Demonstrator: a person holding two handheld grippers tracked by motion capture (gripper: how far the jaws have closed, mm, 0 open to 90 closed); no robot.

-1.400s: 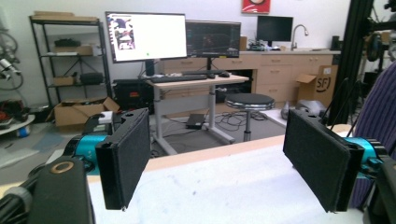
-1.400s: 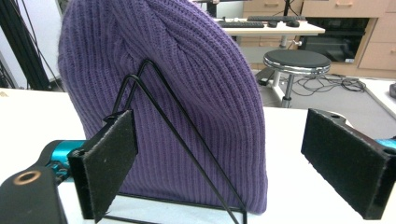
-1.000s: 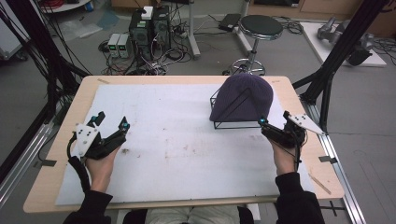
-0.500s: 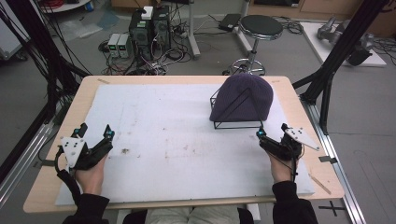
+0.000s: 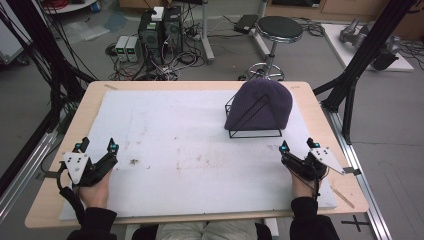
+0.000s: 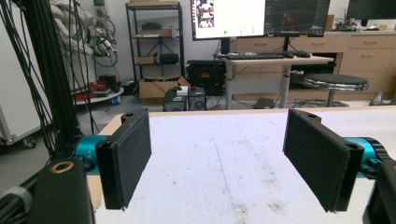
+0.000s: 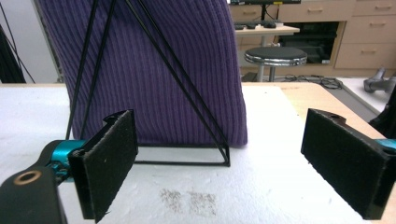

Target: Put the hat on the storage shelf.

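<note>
A purple knitted hat (image 5: 261,106) sits over a black wire stand (image 5: 252,132) at the right back of the white mat (image 5: 190,150). In the right gripper view the hat (image 7: 154,65) and the stand (image 7: 187,161) rise just ahead of the jaws. My right gripper (image 5: 299,148) rests open near the table's front right, a short way in front of the stand, with nothing between its pads (image 7: 108,163). My left gripper (image 5: 96,146) rests open at the front left, far from the hat, with bare mat between its pads (image 6: 127,154).
The mat lies on a wooden table (image 5: 200,85) and carries dirty smudges (image 5: 132,161) near its middle. A stool (image 5: 279,30), computer boxes (image 5: 160,25) and cables stand on the floor behind. Black frame posts (image 5: 360,65) flank the table.
Both grippers have drawn back toward the table's front edge and settled low. The right one moved away from the hat stand. Both stayed open.
</note>
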